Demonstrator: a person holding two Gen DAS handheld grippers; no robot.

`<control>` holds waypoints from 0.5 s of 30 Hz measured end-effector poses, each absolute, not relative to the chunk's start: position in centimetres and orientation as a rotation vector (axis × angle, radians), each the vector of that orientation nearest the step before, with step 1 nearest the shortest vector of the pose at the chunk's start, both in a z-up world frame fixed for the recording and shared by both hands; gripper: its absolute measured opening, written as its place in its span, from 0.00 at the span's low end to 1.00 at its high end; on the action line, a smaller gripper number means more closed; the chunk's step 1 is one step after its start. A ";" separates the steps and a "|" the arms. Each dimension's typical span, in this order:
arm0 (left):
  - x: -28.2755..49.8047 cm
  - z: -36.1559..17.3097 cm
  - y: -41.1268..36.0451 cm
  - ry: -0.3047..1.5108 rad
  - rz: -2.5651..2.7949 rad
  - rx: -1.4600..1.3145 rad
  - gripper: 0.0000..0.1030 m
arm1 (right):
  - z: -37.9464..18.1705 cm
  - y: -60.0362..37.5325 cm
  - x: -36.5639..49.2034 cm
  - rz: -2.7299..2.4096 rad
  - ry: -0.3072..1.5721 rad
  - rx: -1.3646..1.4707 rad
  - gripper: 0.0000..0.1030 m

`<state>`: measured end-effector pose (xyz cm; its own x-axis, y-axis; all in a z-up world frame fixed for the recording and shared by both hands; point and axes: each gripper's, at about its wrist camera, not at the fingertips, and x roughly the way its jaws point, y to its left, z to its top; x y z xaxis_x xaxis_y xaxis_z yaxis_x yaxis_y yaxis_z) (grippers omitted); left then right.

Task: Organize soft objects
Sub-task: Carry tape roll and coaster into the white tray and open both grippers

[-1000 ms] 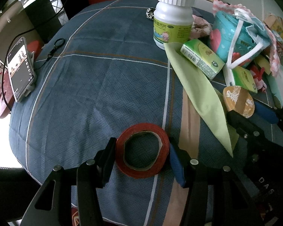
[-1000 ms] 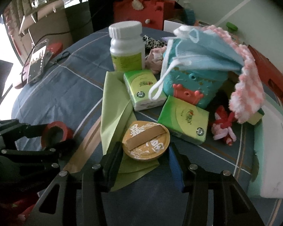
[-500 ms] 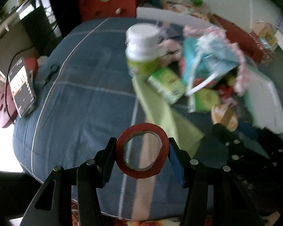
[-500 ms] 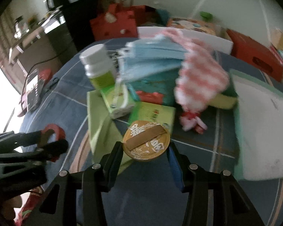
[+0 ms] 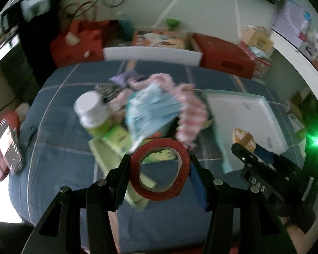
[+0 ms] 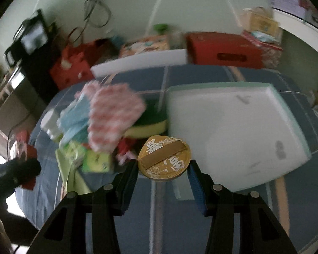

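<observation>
Your left gripper is clamped on a red tape roll, and your right gripper on a gold round puff; both are carried clear of the bench. I judge sorting barely begun: the white tray at 1 o'clock from the puff looks empty, while the blue masks, pink knit cloth, sponge and green packets sit heaped at 10 o'clock. Motion blur smears that heap; what lies beneath it is hidden.
</observation>
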<state>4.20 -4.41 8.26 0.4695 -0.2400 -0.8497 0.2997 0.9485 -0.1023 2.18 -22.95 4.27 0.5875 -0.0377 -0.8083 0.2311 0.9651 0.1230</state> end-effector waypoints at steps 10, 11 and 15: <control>6.4 9.2 -12.3 1.051 -0.459 0.130 0.53 | 7.5 -31.2 4.6 -0.366 0.904 0.305 0.49; 6.8 9.3 -13.3 1.054 -0.465 0.146 0.53 | 7.5 -32.0 4.5 -0.378 0.898 0.317 0.49; 8.0 8.8 -16.9 1.060 -0.479 0.207 0.53 | 5.6 -35.9 3.6 -0.440 0.910 0.407 0.50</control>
